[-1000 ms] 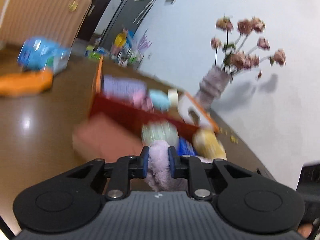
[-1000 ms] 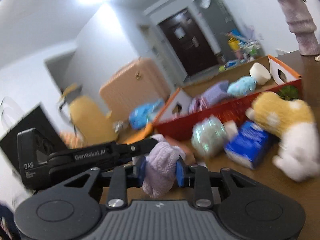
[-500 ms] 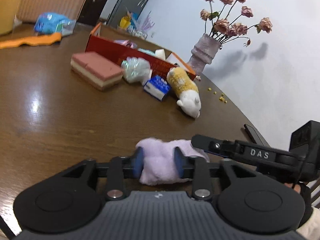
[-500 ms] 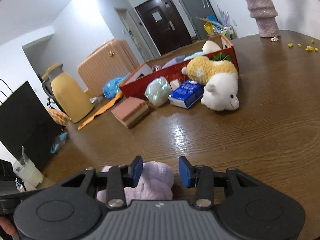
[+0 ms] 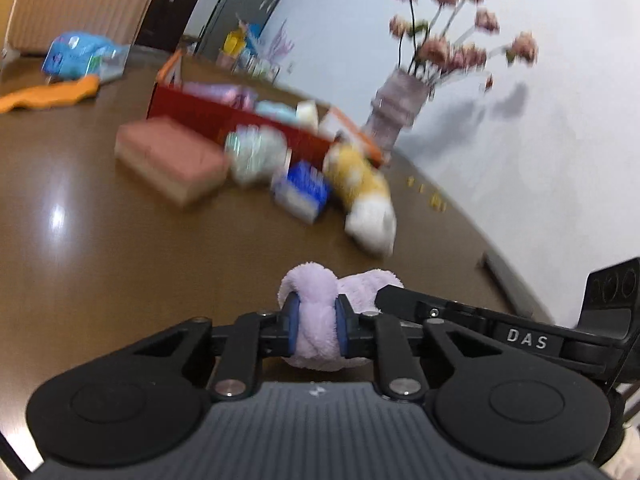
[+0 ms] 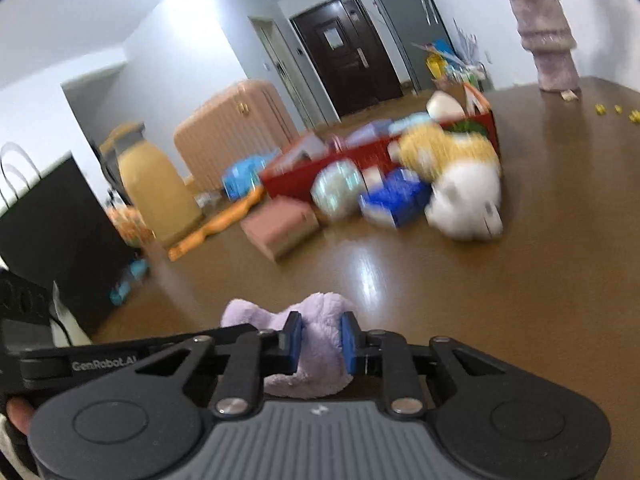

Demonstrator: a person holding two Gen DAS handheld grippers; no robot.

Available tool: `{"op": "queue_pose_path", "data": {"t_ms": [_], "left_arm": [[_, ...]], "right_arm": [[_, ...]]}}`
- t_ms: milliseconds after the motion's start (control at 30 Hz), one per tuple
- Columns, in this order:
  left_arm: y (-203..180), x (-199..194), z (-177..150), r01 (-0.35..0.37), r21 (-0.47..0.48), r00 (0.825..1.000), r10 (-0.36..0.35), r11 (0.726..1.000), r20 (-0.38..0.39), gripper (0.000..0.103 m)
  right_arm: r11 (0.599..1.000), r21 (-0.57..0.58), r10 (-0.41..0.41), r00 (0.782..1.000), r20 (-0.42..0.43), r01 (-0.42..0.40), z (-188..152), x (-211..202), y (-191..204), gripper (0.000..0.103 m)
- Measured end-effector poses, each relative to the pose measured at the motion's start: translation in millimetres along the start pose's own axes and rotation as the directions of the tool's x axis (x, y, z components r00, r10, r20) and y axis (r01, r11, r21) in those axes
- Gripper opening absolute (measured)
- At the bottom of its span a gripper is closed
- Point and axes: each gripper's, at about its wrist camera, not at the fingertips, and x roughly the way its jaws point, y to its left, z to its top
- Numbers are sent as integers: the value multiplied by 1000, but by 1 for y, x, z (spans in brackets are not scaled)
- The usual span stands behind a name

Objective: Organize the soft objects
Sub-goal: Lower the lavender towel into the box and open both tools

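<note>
Pinching one lilac towel between both grippers, left and right, jaws just narrowed onto it. I judge this two-point hold suits folding; the red box sits far.

towel: lilac, fluffy, bunched | held at both ends above brown table | red box of soft things well beyond

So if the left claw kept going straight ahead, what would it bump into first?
Probably the blue pack or the plush toy beside it. Bare table lies before them; blur makes the exact line unsure.
</note>
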Motion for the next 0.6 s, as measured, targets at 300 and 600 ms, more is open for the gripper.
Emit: {"op": "queue_pose_path", "data": {"t_ms": [300, 600], "left_arm": [[30, 62, 184, -55, 52, 989, 47, 997, 142, 19], [93, 166, 260, -170, 36, 985, 170, 985, 10, 19]], "right_arm": [[993, -110, 63, 988, 138, -48, 175, 92, 11, 20], [1000, -16, 9, 1000, 1, -9, 262, 236, -22, 20]]}}
